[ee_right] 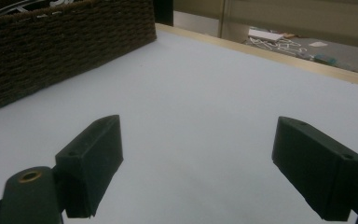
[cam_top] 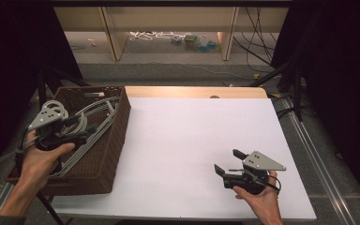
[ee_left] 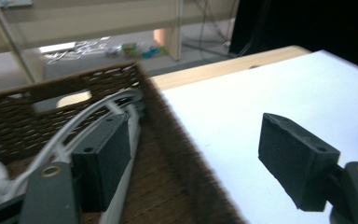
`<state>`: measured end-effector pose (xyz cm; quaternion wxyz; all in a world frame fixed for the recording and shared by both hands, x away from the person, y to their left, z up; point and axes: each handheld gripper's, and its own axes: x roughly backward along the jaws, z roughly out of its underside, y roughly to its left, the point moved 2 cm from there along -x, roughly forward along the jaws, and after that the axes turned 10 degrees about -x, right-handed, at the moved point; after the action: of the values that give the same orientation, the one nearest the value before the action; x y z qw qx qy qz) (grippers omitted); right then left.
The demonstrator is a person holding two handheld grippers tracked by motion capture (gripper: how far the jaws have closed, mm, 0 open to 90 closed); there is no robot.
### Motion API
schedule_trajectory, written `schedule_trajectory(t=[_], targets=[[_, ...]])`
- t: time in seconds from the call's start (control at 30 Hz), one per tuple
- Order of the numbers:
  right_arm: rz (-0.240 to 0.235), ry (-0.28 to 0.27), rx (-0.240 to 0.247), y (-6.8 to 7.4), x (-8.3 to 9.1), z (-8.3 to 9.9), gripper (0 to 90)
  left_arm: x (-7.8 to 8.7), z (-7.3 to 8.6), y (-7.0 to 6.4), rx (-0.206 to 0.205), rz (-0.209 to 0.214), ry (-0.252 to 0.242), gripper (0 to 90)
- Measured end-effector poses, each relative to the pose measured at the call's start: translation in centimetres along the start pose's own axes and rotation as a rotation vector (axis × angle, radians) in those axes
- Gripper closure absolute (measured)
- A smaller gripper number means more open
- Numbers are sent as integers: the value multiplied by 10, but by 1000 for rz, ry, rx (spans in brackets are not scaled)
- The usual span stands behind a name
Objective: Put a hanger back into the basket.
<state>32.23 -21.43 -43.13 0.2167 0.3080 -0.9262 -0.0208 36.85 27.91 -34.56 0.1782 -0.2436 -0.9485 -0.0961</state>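
Dim room, dark curtains either side; a white table (cam_top: 201, 154) with a wooden back edge, shelving and loose clutter on the floor beyond.

Brown wicker basket (cam_top: 108, 150) sits at the table's left edge. Inside it lie grey-white curved pieces, hangers (cam_top: 91, 123) by the look of them, stacked lengthwise, plus a coil of white cable (cam_top: 56, 108) at the far left corner. Stacked flat so they fit under the rim, I judge.

Left gripper (cam_top: 82, 132) hangs over the basket, jaws pointing toward the hangers. In the left gripper view the jaws stand spread wide, nothing between them; one jaw sits above the hangers (ee_left: 81, 126), the other out past the basket wall (ee_left: 168, 121) over the white surface. Likely lining up to take a hanger, though the straddle of the wall suggests it must shift inward first.

Right gripper (cam_top: 228, 161) rests low near the table's front right, well apart from the basket. Jaws spread, holding nothing; the right gripper view looks across bare table to the basket's woven side (ee_right: 65, 42). Probably waiting to receive or steady.
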Motion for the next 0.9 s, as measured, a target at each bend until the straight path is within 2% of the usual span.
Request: schedule_trajectory(t=[0.17,0.2,0.27,0.37,0.4,0.43,0.5,0.57,0.7,0.73,0.83,0.9], targets=[[-6,-19,0,1,-1,0,170,-1,1,-27,18,61,-69,218],[-18,-8,-19,2,-1,1,170,-1,1,-31,20,67,-80,210],[-3,12,-11,2,2,0,170,-3,2,-40,25,87,-101,195],[4,-4,-1,1,3,-1,170,-6,6,-53,17,108,-126,174],[-11,-34,-6,1,0,-1,169,-7,7,-58,18,124,-135,173],[-4,-26,-8,1,2,-1,168,-9,8,-62,24,143,-137,173],[-9,-46,-10,1,2,-1,166,-11,11,-69,27,148,-153,159],[-2,-43,-11,1,3,-1,160,-14,15,-76,12,152,-174,159],[1,-65,-20,0,3,-2,160,-20,22,-88,9,182,-181,159],[1,-72,-20,1,4,-1,160,-22,24,-91,-6,185,-176,159],[-2,-73,-21,2,6,-1,160,-25,30,-99,-6,190,-174,160],[-11,-86,-22,3,7,0,160,-27,34,-104,-19,192,-172,160]])
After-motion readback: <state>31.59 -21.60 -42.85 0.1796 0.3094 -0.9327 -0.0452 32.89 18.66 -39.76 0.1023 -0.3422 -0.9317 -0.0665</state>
